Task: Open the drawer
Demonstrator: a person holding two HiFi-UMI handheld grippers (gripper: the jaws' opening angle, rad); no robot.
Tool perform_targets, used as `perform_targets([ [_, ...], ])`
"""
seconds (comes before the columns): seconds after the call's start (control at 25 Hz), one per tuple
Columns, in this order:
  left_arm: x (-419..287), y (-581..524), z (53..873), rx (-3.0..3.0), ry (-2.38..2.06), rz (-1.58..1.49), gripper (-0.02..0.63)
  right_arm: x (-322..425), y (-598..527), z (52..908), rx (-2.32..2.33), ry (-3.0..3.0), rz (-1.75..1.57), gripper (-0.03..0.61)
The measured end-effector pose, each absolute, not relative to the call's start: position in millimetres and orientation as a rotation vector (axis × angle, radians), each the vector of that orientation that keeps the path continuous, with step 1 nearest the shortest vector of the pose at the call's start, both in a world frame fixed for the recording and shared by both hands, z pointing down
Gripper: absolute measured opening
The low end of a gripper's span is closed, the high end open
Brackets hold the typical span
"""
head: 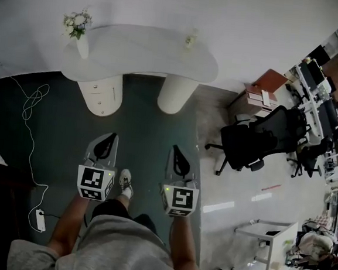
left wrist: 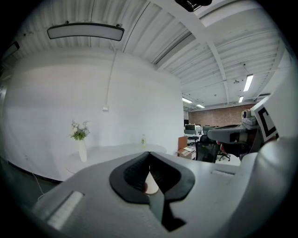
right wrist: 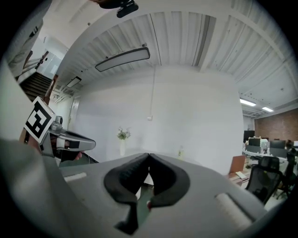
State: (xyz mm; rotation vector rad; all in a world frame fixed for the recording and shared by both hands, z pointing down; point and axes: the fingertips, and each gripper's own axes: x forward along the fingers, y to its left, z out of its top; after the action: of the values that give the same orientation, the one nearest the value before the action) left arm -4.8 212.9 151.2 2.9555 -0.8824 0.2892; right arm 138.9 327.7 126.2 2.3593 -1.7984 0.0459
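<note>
While the person is standing on the dark green carpet [head: 56, 151], one shoe [head: 126, 182] is showing between the two grippers, which they are holding out in front of the body, side by side.

- Left gripper [head: 106, 143]: jaws are pressing together, tip to tip, with nothing between them.
- Right gripper [head: 178, 156]: jaws are likewise meeting at the tips and carrying nothing.
- Both are pointing towards the white table [head: 146, 56] and neither is touching any furniture.
- A white cable [head: 33, 108] is trailing over the carpet on the person's left, running to a power strip [head: 40, 220].

Further ahead, the drawer [head: 99, 88] is sitting in a rounded white pedestal under the left end of the table, well apart from both grippers and roughly in line with the left one. Its front is lying flush with the pedestal, closed. A plain round leg [head: 175, 94] is carrying the table's right side.

On the tabletop, a vase of flowers [head: 80, 38] is standing upright at the left end and a small bottle [head: 190, 40] towards the right. Off to the right, beyond the carpet, a black office chair [head: 257, 139] is standing on the pale floor.
</note>
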Motion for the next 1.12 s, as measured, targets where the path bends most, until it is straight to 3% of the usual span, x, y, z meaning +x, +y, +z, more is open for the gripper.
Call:
perform_targets([
  [0.6, 61, 70, 162, 2.88, -1.008, 0.319, 0.01, 214, 162, 134, 2.261, -1.921, 0.064, 0.003],
  [1.12, 22, 8, 169, 2.751, -1.265, 0.297, 0.009, 190, 71, 144, 2.067, -2.106, 0.056, 0.003],
])
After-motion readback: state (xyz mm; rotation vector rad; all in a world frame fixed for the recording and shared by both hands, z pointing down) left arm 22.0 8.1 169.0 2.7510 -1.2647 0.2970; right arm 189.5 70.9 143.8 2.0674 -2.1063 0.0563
